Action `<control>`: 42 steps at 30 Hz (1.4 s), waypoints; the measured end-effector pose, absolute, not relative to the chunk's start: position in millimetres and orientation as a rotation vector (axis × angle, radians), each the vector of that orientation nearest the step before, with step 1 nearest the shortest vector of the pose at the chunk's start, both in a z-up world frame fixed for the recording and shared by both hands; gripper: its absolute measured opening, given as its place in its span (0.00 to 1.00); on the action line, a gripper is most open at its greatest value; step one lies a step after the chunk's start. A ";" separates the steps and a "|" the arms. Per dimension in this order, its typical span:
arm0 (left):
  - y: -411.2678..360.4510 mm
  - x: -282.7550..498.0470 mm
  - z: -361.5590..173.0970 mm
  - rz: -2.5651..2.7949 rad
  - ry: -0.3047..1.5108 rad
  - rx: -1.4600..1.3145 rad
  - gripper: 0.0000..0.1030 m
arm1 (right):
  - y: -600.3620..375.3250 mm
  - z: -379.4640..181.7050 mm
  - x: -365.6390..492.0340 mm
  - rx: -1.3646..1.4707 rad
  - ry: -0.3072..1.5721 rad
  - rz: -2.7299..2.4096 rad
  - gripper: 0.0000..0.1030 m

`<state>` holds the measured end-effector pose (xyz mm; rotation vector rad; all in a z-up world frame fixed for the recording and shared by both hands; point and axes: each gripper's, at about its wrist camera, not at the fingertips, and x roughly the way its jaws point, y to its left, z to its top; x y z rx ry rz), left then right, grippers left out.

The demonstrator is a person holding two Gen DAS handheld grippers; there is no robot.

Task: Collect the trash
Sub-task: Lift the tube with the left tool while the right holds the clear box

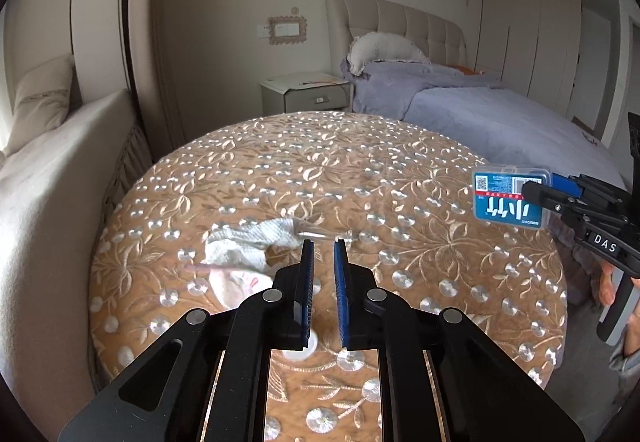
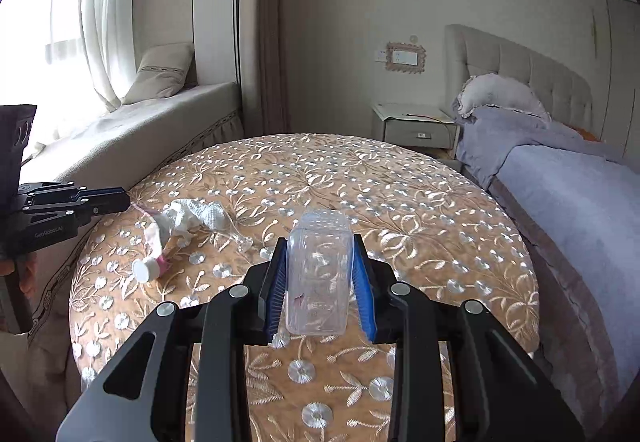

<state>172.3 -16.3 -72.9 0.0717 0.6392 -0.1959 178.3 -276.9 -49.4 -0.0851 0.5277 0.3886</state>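
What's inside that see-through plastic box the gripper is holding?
The clear plastic box in the right gripper looks empty; the tablecloth shows through it. Its blue label covers one side, so that corner stays hidden.

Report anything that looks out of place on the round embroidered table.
A crumpled white tissue, a squeezed pink-and-white tube and a clear plastic wrapper lie scattered on the round embroidered table.
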 end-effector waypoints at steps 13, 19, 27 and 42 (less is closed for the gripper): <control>5.2 169.0 -103.2 0.021 0.683 -0.029 0.72 | -278.9 -63.1 169.6 -0.052 0.532 0.425 0.31; -28.2 206.1 -148.2 0.113 0.777 0.001 0.87 | -277.5 -68.7 179.4 -0.040 0.545 0.441 0.31; -20.2 223.4 -178.2 0.023 0.896 0.004 0.38 | -293.7 -71.3 182.1 -0.006 0.546 0.423 0.32; -15.7 136.2 -103.4 -0.158 0.625 -0.030 0.34 | -295.2 -72.2 183.8 0.028 0.549 0.433 0.32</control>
